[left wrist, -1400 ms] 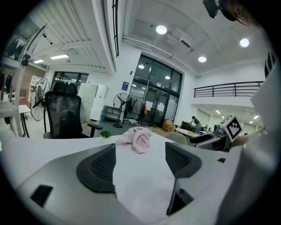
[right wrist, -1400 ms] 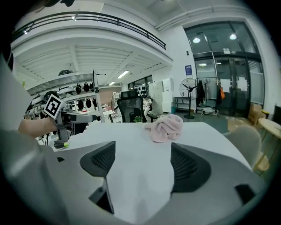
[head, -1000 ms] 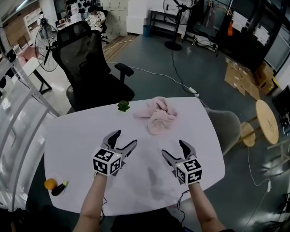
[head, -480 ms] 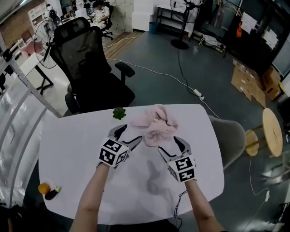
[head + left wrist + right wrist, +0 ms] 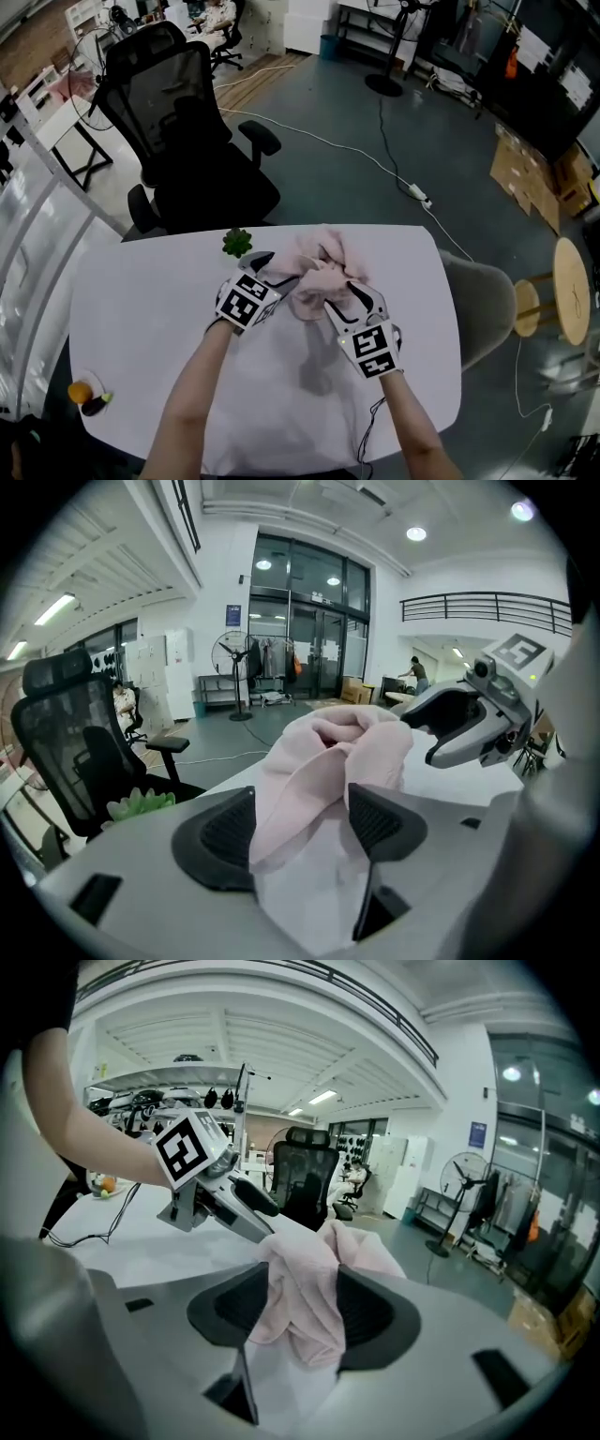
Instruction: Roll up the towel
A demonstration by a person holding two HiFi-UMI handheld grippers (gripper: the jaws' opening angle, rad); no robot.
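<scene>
White table (image 5: pixel 141 319): pink towel (image 5: pixel 321 267) bunched in heap, no clear long axis.

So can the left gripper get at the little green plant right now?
Probably yes. The plant stands close beside the left gripper with bare table between them. But a fold of the towel sits between its jaws, which have just been closing, so it would need to back off that first.
</scene>
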